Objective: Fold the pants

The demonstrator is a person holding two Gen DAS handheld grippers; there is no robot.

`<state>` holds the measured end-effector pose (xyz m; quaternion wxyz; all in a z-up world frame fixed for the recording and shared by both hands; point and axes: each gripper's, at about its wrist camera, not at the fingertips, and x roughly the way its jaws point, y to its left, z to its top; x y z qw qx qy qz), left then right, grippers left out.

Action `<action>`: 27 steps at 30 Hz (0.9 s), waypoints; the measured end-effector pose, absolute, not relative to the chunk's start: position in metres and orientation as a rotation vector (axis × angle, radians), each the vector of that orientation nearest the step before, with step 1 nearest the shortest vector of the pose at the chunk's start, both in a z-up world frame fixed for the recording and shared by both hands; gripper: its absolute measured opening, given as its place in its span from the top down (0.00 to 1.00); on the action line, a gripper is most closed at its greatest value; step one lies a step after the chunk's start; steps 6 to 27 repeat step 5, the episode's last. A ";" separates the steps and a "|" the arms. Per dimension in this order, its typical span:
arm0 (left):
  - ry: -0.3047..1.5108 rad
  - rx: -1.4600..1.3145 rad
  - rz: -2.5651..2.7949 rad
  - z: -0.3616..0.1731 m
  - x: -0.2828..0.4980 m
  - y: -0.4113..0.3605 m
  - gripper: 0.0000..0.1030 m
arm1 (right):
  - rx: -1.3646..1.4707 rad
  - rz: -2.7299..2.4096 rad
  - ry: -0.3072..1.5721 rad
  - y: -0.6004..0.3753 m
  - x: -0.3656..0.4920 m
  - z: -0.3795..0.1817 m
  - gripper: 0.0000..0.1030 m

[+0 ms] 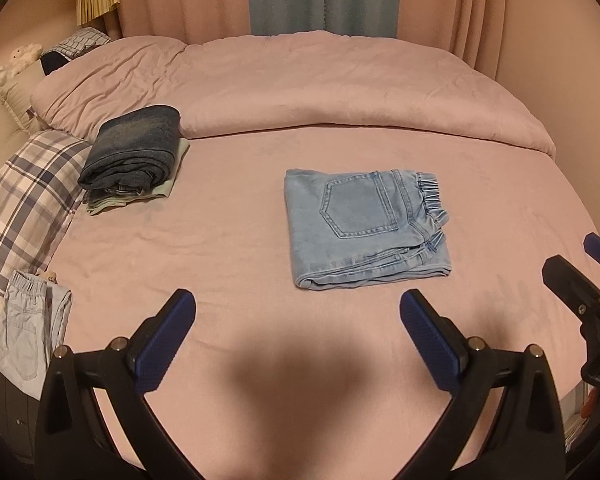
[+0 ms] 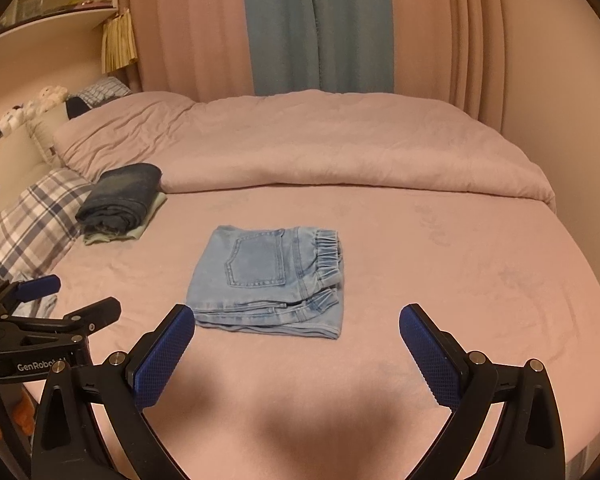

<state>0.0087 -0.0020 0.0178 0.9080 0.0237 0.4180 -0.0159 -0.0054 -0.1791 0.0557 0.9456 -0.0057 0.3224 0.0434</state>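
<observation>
Jaws of both grippers apart, empty; folded pants (image 1: 364, 228) flat on bed (image 1: 228, 216), waistband rightward.

The pink bed sheet (image 1: 228, 240) lies bare around the folded light-blue pants (image 1: 364, 228) at 3, 6 and 9 o'clock, giving open passage on those sides. The left gripper (image 1: 298, 312) and right gripper (image 2: 296, 326) hang spread wide at 6 o'clock, clear of the pants. At 10 o'clock, well apart, stands a stack of folded dark jeans (image 1: 134, 148). The rolled duvet (image 1: 340, 92) bounds 12 o'clock. A plaid pillow (image 1: 24, 200) blocks the 9 o'clock edge.
</observation>
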 end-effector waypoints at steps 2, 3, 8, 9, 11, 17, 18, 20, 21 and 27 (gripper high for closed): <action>0.864 0.049 -0.038 0.018 0.009 -0.004 0.01 | -0.010 0.085 0.657 -0.179 -0.006 0.056 0.01; 0.865 0.049 -0.039 0.018 0.008 -0.004 0.01 | -0.008 0.086 0.656 -0.180 -0.007 0.057 0.01; 0.869 0.051 -0.041 0.018 0.009 -0.006 0.01 | -0.010 0.086 0.652 -0.178 -0.009 0.058 0.01; 0.869 0.051 -0.041 0.018 0.009 -0.006 0.01 | -0.010 0.086 0.652 -0.178 -0.009 0.058 0.01; 0.869 0.051 -0.041 0.018 0.009 -0.006 0.01 | -0.010 0.086 0.652 -0.178 -0.009 0.058 0.01; 0.869 0.051 -0.041 0.018 0.009 -0.006 0.01 | -0.010 0.086 0.652 -0.178 -0.009 0.058 0.01; 0.869 0.051 -0.041 0.018 0.009 -0.006 0.01 | -0.010 0.086 0.652 -0.178 -0.009 0.058 0.01; 0.869 0.051 -0.041 0.018 0.009 -0.006 0.01 | -0.010 0.086 0.652 -0.178 -0.009 0.058 0.01; 0.869 0.051 -0.041 0.018 0.009 -0.006 0.01 | -0.010 0.086 0.652 -0.178 -0.009 0.058 0.01; 0.869 0.051 -0.041 0.018 0.009 -0.006 0.01 | -0.010 0.086 0.652 -0.178 -0.009 0.058 0.01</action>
